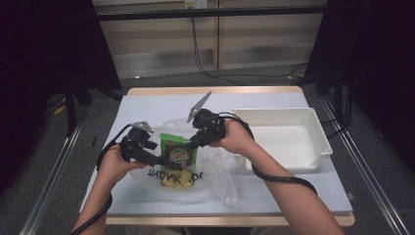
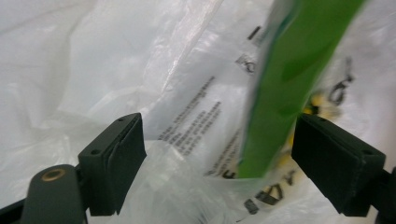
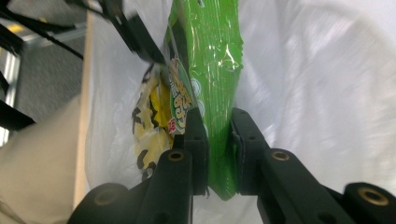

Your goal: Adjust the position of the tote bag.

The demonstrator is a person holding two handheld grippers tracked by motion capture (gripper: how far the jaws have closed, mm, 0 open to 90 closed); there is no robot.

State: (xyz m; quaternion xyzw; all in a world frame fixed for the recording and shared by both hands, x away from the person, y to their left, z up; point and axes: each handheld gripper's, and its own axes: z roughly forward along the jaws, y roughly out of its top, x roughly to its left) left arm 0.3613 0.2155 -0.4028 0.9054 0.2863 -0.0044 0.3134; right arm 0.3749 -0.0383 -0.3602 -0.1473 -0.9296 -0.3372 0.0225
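Two grippers meet over a clear plastic bag [image 1: 195, 171] lying on the near middle of the counter [image 1: 147, 105]. The right gripper [image 3: 218, 135] comes in from the right and has its jaws closed narrow on a green snack packet [image 1: 177, 149], pinching the packet's edge between its pads; in the right gripper view the packet rises straight up from between the jaws. In the high view the packet stands upright at the bag's mouth, above the black lettering printed on the bag. The left gripper [image 2: 217, 154] reaches in from the left with its jaws spread wide, pressing on nothing; in the left gripper view the packet's lower corner hangs between them, close to the right-hand jaw, with bag film behind and below. A yellow packet [image 1: 176, 182] lies inside the bag, just near of the green one. A white plastic tray [image 1: 313, 147] sits on the right part of the counter, apart from the bag.
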